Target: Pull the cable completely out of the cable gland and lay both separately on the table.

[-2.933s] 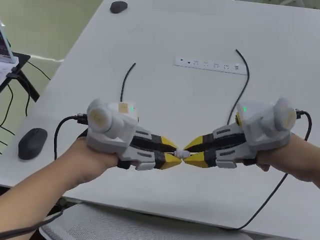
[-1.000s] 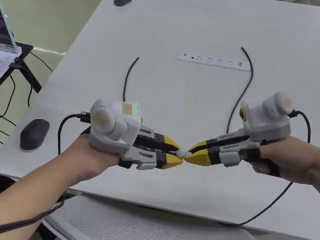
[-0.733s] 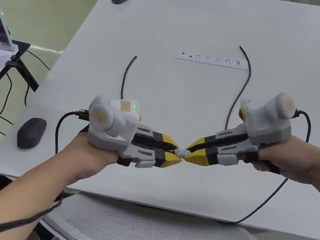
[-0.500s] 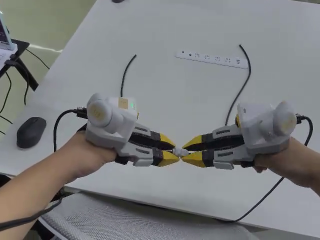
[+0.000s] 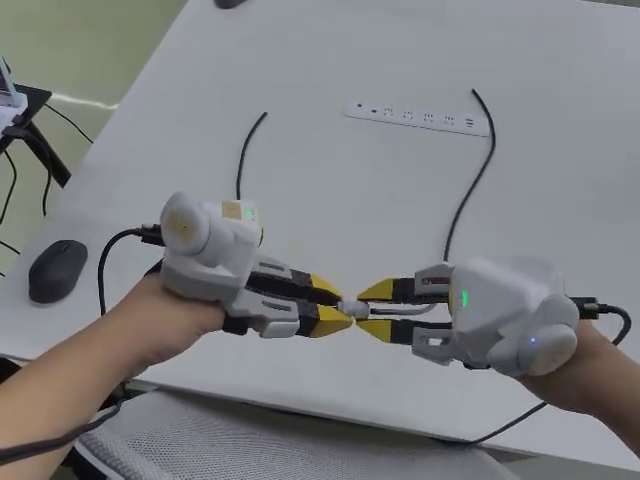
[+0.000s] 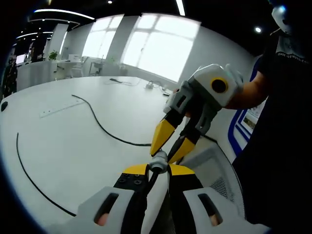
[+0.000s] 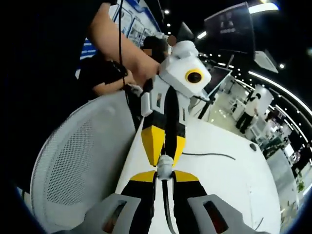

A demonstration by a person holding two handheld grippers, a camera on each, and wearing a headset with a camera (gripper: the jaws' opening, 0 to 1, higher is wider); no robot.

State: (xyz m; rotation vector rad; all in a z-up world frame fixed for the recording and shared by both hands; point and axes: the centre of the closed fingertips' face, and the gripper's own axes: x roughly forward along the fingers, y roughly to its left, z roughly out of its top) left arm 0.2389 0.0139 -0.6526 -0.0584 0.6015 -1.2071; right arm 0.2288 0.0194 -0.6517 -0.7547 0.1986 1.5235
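A small grey cable gland (image 5: 350, 309) hangs in the air above the near table edge, pinched from both sides. My left gripper (image 5: 343, 310) comes in from the left and is shut on one end of it. My right gripper (image 5: 362, 311) comes from the right, rolled onto its side, shut on the other end. In the left gripper view the gland (image 6: 158, 161) sits at my yellow tips. In the right gripper view a thin black cable (image 7: 165, 197) runs back from the gland (image 7: 165, 166) between my jaws. A black cable (image 5: 468, 185) lies on the table behind.
A white power strip (image 5: 418, 117) lies at the far middle of the white table (image 5: 330, 190). A second loose black cable (image 5: 245, 160) lies at the left. A dark mouse (image 5: 52, 270) sits near the left edge. A white mesh chair (image 5: 200, 440) is below the near edge.
My right gripper has rolled over so its housing now hangs low and near me, and it has dropped a little. The left gripper has held its grip at the gland.
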